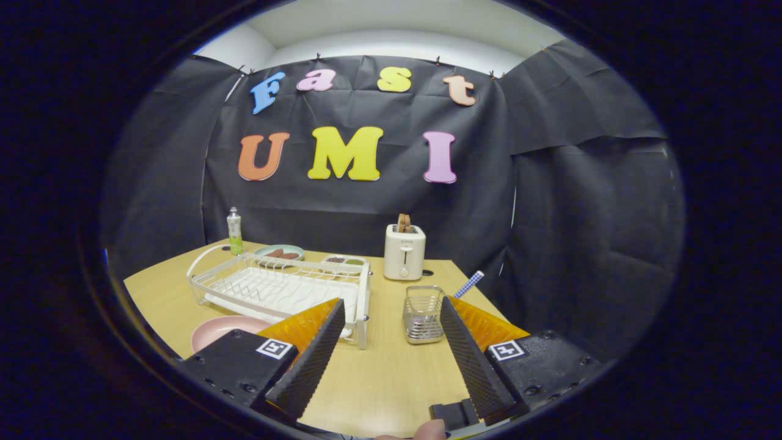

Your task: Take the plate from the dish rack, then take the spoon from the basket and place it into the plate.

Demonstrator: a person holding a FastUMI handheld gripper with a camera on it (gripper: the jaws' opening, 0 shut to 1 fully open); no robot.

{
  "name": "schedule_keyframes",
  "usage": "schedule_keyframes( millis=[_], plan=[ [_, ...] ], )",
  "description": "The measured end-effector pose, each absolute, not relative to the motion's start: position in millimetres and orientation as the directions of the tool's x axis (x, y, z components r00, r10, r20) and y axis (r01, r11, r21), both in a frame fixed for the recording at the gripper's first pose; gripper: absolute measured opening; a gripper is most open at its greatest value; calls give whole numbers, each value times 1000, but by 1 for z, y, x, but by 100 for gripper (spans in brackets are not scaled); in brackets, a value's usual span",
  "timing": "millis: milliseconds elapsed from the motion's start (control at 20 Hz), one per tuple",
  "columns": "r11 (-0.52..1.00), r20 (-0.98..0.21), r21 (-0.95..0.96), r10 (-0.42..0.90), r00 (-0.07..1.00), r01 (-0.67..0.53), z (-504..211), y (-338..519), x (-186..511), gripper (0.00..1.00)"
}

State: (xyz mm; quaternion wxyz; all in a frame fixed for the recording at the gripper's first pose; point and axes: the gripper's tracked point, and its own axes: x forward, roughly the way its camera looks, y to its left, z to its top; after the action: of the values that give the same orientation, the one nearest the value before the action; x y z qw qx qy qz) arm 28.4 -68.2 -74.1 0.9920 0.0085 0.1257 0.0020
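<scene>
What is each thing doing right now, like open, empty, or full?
tool: open, holding nothing
pink plate: flat on the table, out of the rack
dish rack: empty
wire basket: upright
spoon: beside the basket, handle sticking up
toaster: bread in the slot

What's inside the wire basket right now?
A spoon handle with a checked pattern sticks out of the wire basket, leaning away from the toaster. Its bowl is hidden behind one of the open jaws of the gripper.

Even overhead light, sharp, fisheye-bent edges
</scene>
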Motion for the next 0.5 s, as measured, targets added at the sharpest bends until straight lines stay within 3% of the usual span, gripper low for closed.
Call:
schedule_keyframes(
  millis=[150,350,500],
  plan=[
    [997,-157,-4,-72,985,72,-74,-107,33,100],
    [997,-166,-8,-76,983,76,-92,-128,52,100],
    [993,-214,97,-43,976,65,-108,-140,80,100]
  ],
)
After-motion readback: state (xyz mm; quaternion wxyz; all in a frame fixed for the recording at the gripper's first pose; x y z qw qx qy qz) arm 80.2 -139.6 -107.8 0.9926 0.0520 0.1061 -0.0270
